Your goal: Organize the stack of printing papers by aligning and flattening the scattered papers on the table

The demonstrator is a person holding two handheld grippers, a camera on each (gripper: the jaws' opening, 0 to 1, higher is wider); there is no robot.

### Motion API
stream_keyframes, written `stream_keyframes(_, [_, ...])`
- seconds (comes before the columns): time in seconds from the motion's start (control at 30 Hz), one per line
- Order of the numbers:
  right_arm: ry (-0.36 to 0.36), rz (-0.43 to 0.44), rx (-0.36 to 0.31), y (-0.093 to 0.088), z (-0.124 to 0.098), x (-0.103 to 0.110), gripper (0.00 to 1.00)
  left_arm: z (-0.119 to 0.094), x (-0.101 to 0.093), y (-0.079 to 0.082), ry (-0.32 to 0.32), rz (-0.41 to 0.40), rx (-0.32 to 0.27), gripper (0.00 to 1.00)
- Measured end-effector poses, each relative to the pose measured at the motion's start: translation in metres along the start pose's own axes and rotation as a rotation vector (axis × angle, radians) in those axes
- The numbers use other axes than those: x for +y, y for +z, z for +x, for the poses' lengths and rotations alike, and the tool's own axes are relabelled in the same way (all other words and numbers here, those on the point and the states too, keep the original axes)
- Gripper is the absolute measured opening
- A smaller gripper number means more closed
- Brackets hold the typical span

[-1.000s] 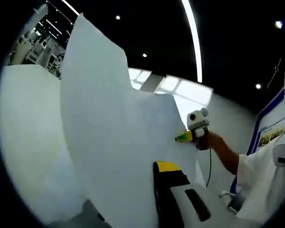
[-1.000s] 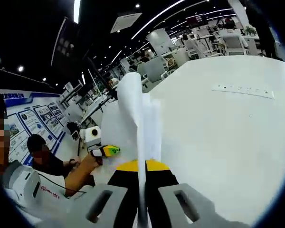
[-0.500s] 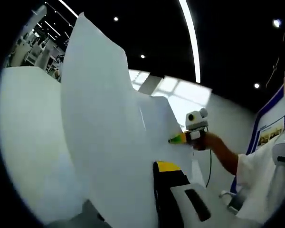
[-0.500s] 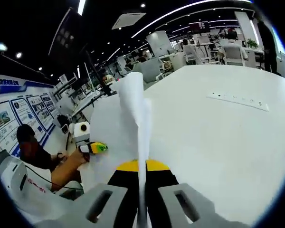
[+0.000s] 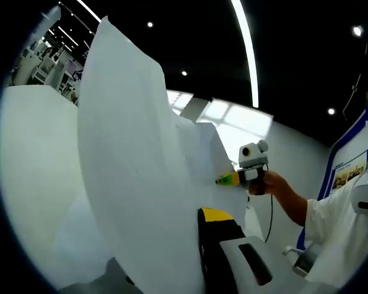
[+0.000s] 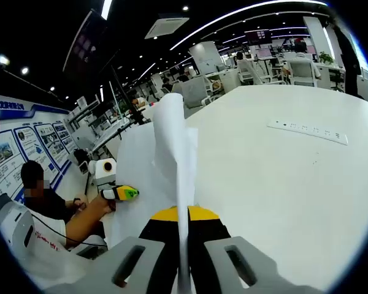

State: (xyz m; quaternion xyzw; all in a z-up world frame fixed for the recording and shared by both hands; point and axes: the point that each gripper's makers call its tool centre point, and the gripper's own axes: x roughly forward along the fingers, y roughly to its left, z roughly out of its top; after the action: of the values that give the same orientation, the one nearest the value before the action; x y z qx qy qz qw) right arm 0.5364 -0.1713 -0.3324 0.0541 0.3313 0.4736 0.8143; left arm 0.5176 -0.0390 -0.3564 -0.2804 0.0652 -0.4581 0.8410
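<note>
- The right gripper (image 6: 183, 245) is closed tight on the papers (image 6: 172, 153). The sheets go down between its two yellow-tipped jaws.
- The papers stand up on edge, lifted off the white table (image 6: 282, 177), and their top bends a little.
- The left gripper (image 6: 126, 193) grips the other side of the papers, with a hand (image 6: 98, 208) around it.
- In the left gripper view, the papers (image 5: 135, 177) cover one jaw, and the right gripper (image 5: 236, 178) pinches their far edge.
- A white power strip (image 6: 308, 131) lies on the table, well apart from the papers.
</note>
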Motion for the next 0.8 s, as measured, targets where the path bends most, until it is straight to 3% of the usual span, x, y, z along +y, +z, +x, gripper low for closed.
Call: stream_keyframes(0.8, [0.059, -0.017, 0.018, -0.001, 0.024, 0.018, 0.0, 0.0, 0.002, 0.0, 0.001, -0.019, -0.002, 0.07])
